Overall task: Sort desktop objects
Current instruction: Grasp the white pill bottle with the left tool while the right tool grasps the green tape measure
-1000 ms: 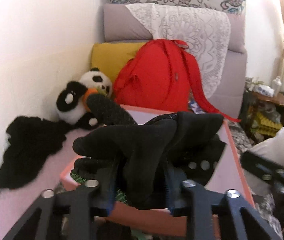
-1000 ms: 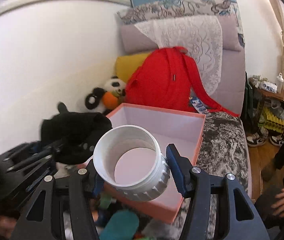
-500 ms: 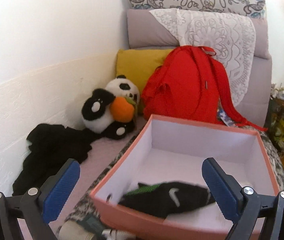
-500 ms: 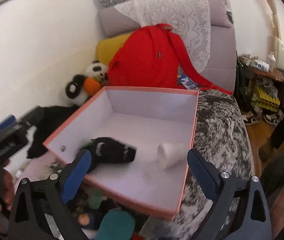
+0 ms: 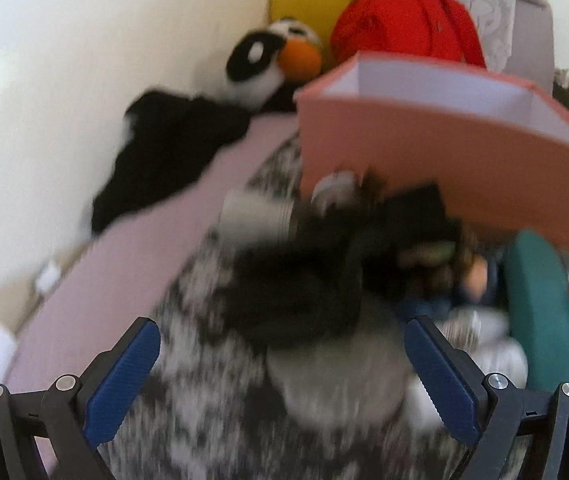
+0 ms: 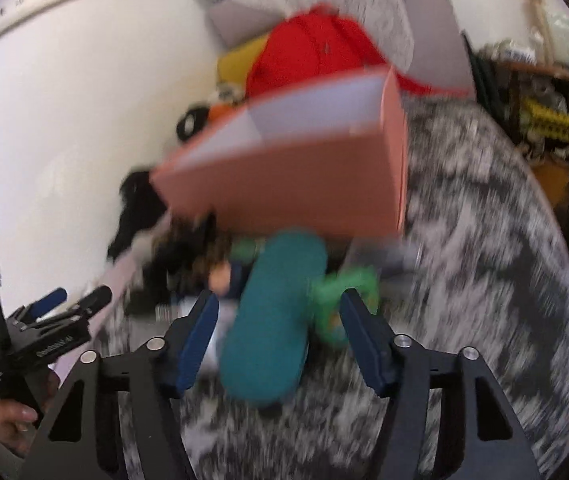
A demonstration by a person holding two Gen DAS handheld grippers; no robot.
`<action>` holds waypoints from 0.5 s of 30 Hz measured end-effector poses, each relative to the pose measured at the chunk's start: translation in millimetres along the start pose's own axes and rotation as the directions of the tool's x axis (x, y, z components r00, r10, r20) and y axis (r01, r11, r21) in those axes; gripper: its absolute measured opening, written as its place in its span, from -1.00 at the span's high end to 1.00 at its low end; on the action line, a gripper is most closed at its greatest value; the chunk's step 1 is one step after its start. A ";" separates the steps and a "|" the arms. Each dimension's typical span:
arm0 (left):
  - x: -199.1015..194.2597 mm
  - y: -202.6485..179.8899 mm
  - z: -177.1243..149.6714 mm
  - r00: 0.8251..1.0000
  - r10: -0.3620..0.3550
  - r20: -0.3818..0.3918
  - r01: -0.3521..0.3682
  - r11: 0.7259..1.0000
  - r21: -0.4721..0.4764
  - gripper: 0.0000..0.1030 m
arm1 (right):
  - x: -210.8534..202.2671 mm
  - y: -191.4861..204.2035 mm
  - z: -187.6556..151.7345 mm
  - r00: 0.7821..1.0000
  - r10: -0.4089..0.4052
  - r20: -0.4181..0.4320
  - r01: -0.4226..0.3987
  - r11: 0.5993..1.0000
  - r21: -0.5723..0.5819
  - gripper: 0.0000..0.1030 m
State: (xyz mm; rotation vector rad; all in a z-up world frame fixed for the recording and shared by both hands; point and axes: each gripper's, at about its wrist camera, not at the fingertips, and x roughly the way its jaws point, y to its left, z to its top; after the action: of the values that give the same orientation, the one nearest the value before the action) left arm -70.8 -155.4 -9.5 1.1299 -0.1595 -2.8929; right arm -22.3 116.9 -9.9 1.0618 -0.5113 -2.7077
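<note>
The pink box [image 5: 444, 160] stands on the patterned cover, and a blurred pile of loose things lies in front of it. My left gripper [image 5: 282, 376] is open wide, low over a black cloth item [image 5: 296, 292]; nothing touches its pads. A grey cylinder [image 5: 256, 220] lies just beyond. My right gripper [image 6: 280, 340] has its jaws closing around a teal oblong case [image 6: 272, 320], with gaps still showing on both sides. A green item [image 6: 344, 300] lies beside the case, in front of the pink box [image 6: 296, 176]. The left gripper [image 6: 80, 296] also shows at the left, carried by a hand [image 6: 8, 412].
A red backpack [image 5: 400, 24], a yellow cushion [image 5: 308, 4] and a panda plush [image 5: 268, 64] sit behind the box against the wall. A black garment [image 5: 164, 148] lies on the pink sheet [image 5: 96, 280] at the left. A cluttered shelf [image 6: 540, 112] stands at the far right.
The left gripper dropped the black glove and the right dropped the white jar into the box. Both then sank to the pile in front of it. The right jaws have narrowed.
</note>
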 end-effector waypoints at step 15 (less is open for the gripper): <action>30.9 -92.3 -34.7 0.963 -0.227 -0.145 0.214 0.971 -0.102 -0.92 | -7.6 -24.5 -13.1 0.999 -0.039 -0.011 0.040 0.998 0.053 -0.25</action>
State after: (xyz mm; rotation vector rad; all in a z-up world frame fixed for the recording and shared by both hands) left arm -69.3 -68.6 -65.5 1.4368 0.1013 -2.9452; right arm -9.0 138.5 -23.5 1.1102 -0.5696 -2.7354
